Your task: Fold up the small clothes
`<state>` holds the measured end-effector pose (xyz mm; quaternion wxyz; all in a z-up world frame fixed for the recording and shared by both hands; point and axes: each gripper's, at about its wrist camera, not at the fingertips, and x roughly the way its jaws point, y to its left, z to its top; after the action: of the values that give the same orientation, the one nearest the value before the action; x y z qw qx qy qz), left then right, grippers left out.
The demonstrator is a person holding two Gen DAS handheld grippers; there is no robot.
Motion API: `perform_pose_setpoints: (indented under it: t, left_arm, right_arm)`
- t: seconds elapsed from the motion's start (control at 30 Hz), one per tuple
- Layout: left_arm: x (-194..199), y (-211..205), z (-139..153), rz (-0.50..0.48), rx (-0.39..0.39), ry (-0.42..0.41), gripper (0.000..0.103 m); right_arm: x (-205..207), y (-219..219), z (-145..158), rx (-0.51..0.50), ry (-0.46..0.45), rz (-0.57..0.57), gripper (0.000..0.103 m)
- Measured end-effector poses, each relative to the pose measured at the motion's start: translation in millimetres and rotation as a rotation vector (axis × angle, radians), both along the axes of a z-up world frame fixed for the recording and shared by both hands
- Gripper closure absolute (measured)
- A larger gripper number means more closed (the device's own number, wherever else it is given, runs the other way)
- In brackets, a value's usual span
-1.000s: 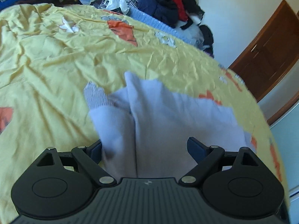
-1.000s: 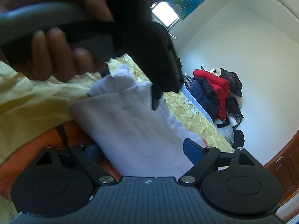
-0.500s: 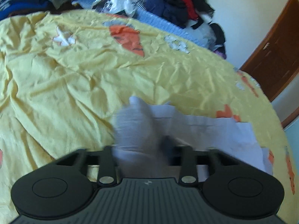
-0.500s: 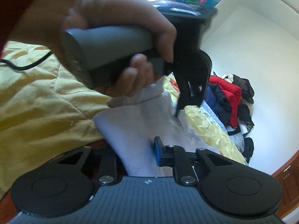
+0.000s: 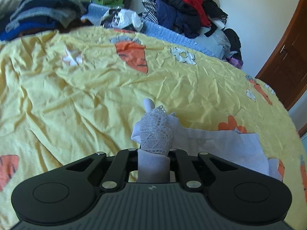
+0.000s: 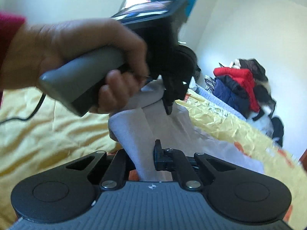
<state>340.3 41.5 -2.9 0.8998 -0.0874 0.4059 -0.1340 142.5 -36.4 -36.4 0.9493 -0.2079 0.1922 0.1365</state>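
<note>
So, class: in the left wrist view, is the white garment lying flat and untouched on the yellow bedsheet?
No: the left hand-held gripper is closing on a bunched, lace-edged part of the white garment, above the yellow bedsheet.

Black grippers with silver screws, ribbed grey bodies (image 5: 151,201), grey handle (image 6: 80,80), red sleeve (image 6: 9,30)

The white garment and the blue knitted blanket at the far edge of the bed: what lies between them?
In the left wrist view, only wrinkled yellow bedsheet with its carrot print lies between the white garment and the blue knitted blanket.

left gripper (image 5: 153,153): closing, fingers clamped | right gripper (image 6: 147,159): clamped | hand (image 6: 76,57) grips handle
</note>
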Motion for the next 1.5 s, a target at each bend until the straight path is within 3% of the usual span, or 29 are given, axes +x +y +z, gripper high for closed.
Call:
perform_pose_setpoints:
  t: [0.13, 0.4, 0.7, 1.07, 1.5]
  left_arm:
    - [-13, -22, 20, -0.01, 0.074, -0.057, 0.094]
    - [-26, -60, 45, -0.03, 0.095, -0.115, 0.094]
    - [-34, -105, 54, -0.039, 0.125, -0.144, 0.094]
    - [-38, -165, 50, -0.094, 0.14, -0.155, 0.094]
    - [-34, -230, 16, -0.138, 0.199, -0.108, 0.094]
  right_arm:
    - [-7, -20, 10, 0.079, 0.002, -0.016, 0.096]
    - [-16, -67, 26, 0.228, 0.019, -0.078, 0.096]
    - [-17, -119, 28, 0.377, 0.059, -0.149, 0.096]
    - [-24, -161, 30, 0.44, 0.055, -0.216, 0.096]
    - [-15, -231, 1, 0.716, 0.188, -0.309, 0.095]
